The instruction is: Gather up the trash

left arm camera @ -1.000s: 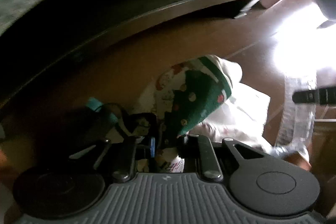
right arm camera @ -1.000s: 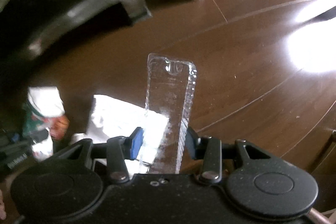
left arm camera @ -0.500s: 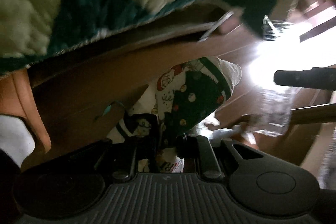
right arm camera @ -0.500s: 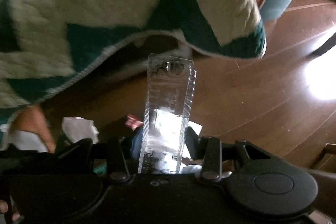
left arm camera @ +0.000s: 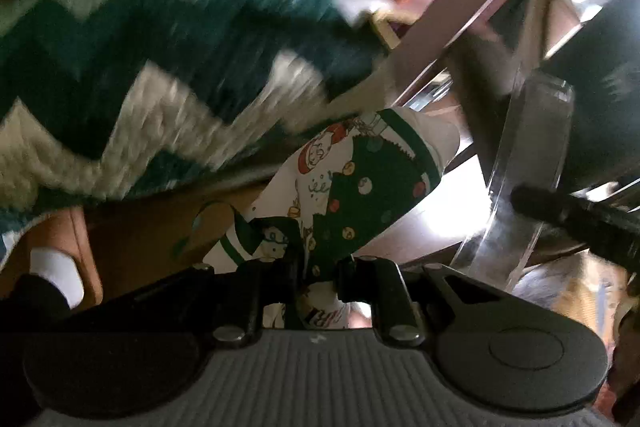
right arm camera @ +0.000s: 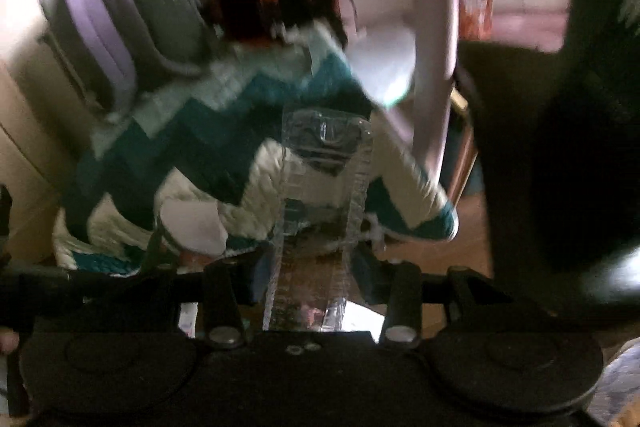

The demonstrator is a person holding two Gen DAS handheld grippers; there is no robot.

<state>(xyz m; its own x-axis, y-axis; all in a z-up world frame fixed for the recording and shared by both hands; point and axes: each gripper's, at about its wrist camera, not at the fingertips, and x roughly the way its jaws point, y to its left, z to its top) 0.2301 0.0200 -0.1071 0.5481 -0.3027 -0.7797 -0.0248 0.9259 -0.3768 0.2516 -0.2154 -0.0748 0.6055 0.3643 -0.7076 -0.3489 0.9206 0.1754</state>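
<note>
Left gripper (left arm camera: 318, 273): jaws clamped on printed paper cup (left arm camera: 352, 187), green and white with cartoon figures, held out ahead in the air. Right gripper (right arm camera: 308, 273): jaws closed on clear plastic blister pack (right arm camera: 320, 211), upright between the fingers. Behind both: teal-and-white zigzag blanket (right arm camera: 224, 163). Further back: purple suitcase (right arm camera: 108, 23), blurred. Wooden floor (left arm camera: 148, 231) below the cup.
</note>
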